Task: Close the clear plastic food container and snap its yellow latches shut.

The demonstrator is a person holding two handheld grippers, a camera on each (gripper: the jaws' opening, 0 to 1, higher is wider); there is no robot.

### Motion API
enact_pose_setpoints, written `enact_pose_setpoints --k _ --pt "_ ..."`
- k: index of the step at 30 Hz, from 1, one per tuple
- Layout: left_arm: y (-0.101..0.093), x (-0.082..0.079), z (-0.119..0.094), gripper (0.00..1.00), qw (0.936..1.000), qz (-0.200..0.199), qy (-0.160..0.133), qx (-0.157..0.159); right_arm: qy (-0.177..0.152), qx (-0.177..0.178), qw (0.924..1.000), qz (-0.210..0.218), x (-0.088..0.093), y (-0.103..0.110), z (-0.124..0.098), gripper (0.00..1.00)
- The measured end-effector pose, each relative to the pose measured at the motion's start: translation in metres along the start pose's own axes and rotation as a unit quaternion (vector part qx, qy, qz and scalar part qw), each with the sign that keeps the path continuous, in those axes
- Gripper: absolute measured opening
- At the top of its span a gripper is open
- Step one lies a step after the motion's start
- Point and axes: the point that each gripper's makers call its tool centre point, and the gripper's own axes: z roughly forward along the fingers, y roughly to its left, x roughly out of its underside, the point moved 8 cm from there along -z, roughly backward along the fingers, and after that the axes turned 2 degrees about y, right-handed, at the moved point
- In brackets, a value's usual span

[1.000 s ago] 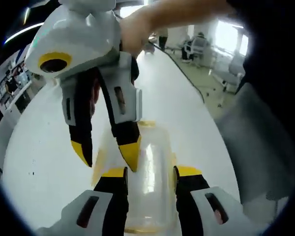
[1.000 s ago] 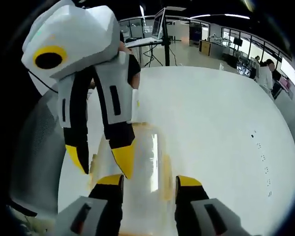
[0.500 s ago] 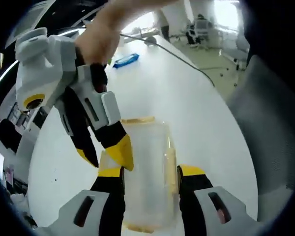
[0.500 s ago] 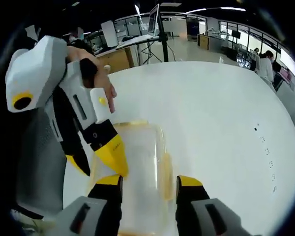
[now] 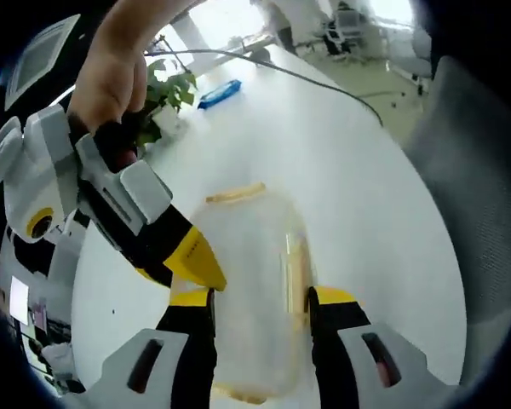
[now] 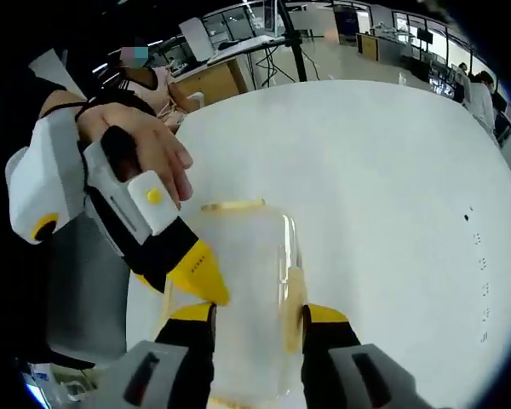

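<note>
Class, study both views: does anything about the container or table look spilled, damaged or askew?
Nothing stands out. The clear container sits flat on the white table between the gripper jaws, its yellow latches intact, with no spill visible.

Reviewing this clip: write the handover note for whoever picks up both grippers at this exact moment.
Left gripper: jaws open, straddling the clear plastic food container on the white table.
Right gripper: jaws open, straddling the same container from the opposite end.
In each view the other gripper's yellow tip sits at the container's edge beside a side latch.
Container: lid looks in place. One long yellow latch lies along one side, one at the far end.
Done: lid apparently on.
Left: whether any latch is snapped cannot be told; press and check each one.
</note>
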Motion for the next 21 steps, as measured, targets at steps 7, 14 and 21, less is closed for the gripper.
enact_pose_setpoints --k 7,14,21 --pt "-0.001 0.001 0.005 0.36 0.9993 -0.014 0.024 -0.024 0.026 -0.019 0.9995 0.004 -0.002 -0.003 0.001 0.36" --pt "0.0 0.002 0.0 0.36 0.9997 -0.017 0.01 -0.012 0.053 -0.045 0.9976 0.001 -0.013 -0.002 0.002 0.35" --pt "-0.002 -0.003 0.001 0.39 0.9995 0.001 0.024 -0.018 0.048 -0.054 0.9974 0.002 -0.006 -0.003 0.0 0.38"
